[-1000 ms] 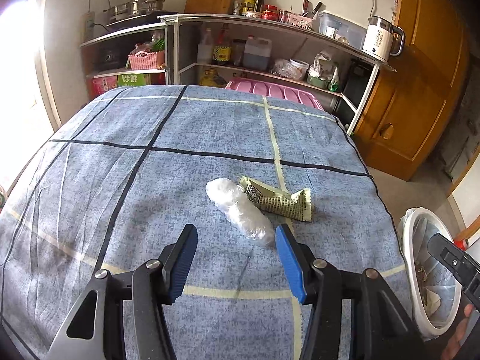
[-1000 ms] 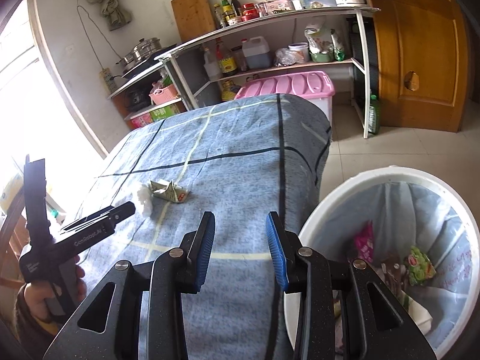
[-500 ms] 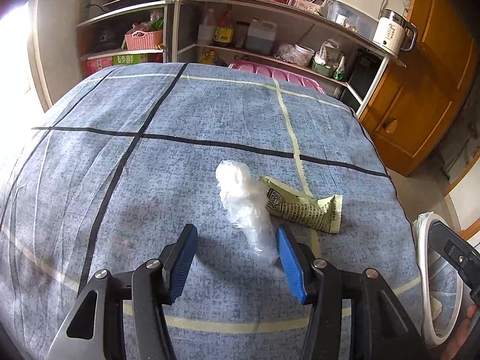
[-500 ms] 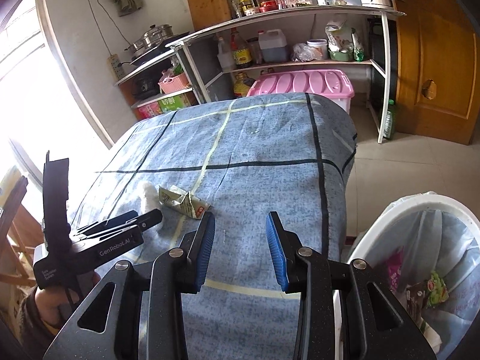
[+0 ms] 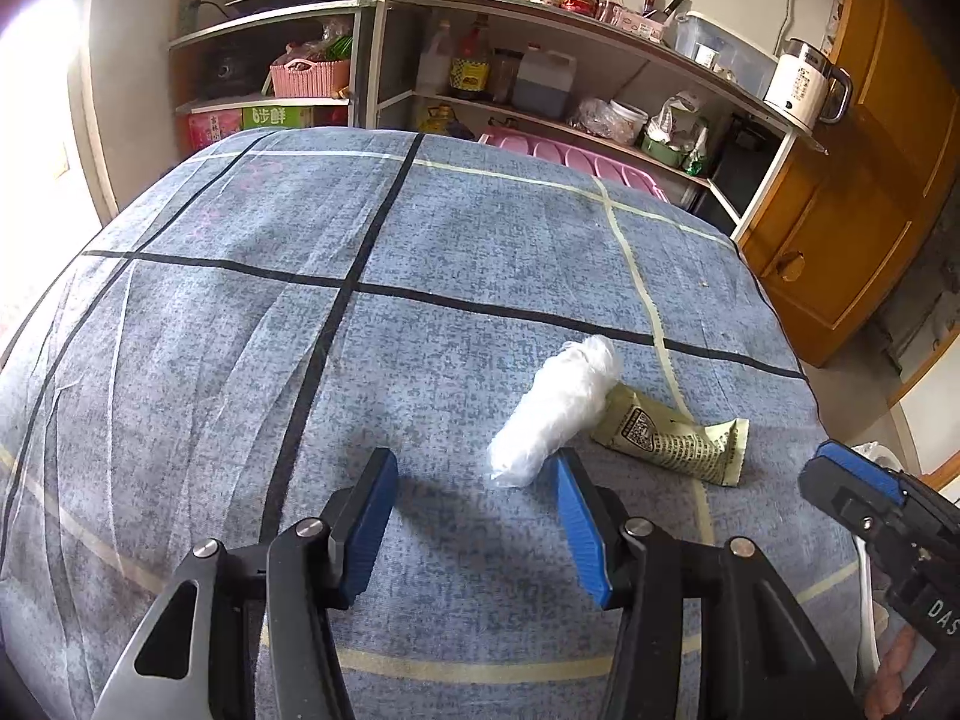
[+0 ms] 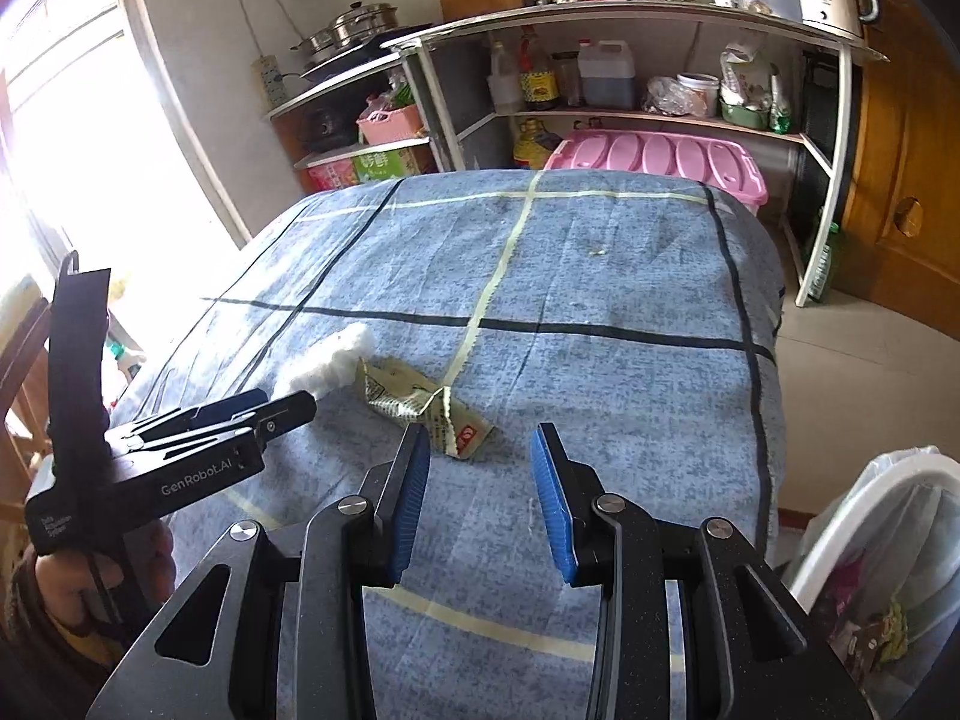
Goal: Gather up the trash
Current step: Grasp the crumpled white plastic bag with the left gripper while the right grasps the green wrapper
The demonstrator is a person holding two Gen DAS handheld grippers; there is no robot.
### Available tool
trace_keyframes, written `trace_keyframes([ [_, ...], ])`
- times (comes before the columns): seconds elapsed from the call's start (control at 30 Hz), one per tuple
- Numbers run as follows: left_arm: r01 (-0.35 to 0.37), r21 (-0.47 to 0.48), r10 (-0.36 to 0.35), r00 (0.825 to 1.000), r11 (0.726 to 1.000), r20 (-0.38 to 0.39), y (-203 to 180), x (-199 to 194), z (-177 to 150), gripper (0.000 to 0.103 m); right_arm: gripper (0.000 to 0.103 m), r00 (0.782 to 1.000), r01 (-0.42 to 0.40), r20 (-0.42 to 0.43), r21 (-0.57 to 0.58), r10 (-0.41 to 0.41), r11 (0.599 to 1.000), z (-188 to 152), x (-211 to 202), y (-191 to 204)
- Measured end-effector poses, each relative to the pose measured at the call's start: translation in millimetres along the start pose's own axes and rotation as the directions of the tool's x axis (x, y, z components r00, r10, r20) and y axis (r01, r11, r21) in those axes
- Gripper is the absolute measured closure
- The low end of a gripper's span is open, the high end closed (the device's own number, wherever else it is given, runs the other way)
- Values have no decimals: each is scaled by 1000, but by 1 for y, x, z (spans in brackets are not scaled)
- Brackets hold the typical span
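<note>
A crumpled white plastic wad (image 5: 555,411) lies on the blue checked tablecloth (image 5: 240,360), touching a flattened green-yellow wrapper (image 5: 672,441). My left gripper (image 5: 474,519) is open and empty, its right fingertip just below the wad's near end. In the right wrist view the wad (image 6: 336,363) and wrapper (image 6: 420,408) lie ahead. My right gripper (image 6: 480,492) is open and empty, its left fingertip next to the wrapper's near corner. The left gripper (image 6: 264,414) shows at the left of that view.
A white bin (image 6: 864,516) lined with a bag and holding trash stands on the floor off the table's right edge. A pink storage box (image 6: 654,159) and metal shelves (image 6: 600,36) with bottles stand behind the table. A wooden door (image 6: 906,138) is at right.
My left gripper has swung left, so the wad now lies toward its right finger. My right gripper has moved from over the bin to the table, close to the wrapper.
</note>
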State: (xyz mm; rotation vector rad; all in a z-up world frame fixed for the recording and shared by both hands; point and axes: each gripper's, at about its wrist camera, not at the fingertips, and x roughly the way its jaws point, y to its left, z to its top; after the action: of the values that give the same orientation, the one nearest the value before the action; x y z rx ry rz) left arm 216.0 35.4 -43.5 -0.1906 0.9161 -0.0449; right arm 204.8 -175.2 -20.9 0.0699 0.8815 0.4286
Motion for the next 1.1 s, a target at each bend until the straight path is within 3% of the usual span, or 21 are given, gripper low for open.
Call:
trace_keyframes([
  [0.07,-9,-3,9,1000,1000,0,5,-1,1,50,66,1000,-11,-8,-39,10,999,2,8,6],
  [0.13,-14,2,14,1000,1000,-1,8,-1,2,50,57,1000,-21,-18,-80,20,997,3,17,12],
  [0.17,-12,0,12,1000,1000,-2,9,-1,2,50,46,999,-29,-22,-104,27,994,4,21,15],
  [0.2,-10,6,10,1000,1000,1,10,-2,3,50,44,999,-35,-25,-122,32,992,4,25,18],
  [0.37,-9,30,9,1000,1000,2,10,-1,5,50,44,999,4,-47,-170,-12,985,8,47,21],
  [0.67,1,118,-3,1000,993,15,1,-2,11,46,44,997,-19,-78,-190,5,982,13,64,21],
  [0.73,-2,135,-2,1000,991,24,-1,-2,12,45,53,997,12,-70,-190,-25,982,13,64,20],
  [0.8,3,151,-6,1000,988,21,-3,1,15,45,70,997,23,-66,-181,-36,983,14,62,15],
  [1.1,24,262,-28,1000,965,12,-25,6,20,45,76,998,16,-56,-108,-22,994,12,52,2],
])
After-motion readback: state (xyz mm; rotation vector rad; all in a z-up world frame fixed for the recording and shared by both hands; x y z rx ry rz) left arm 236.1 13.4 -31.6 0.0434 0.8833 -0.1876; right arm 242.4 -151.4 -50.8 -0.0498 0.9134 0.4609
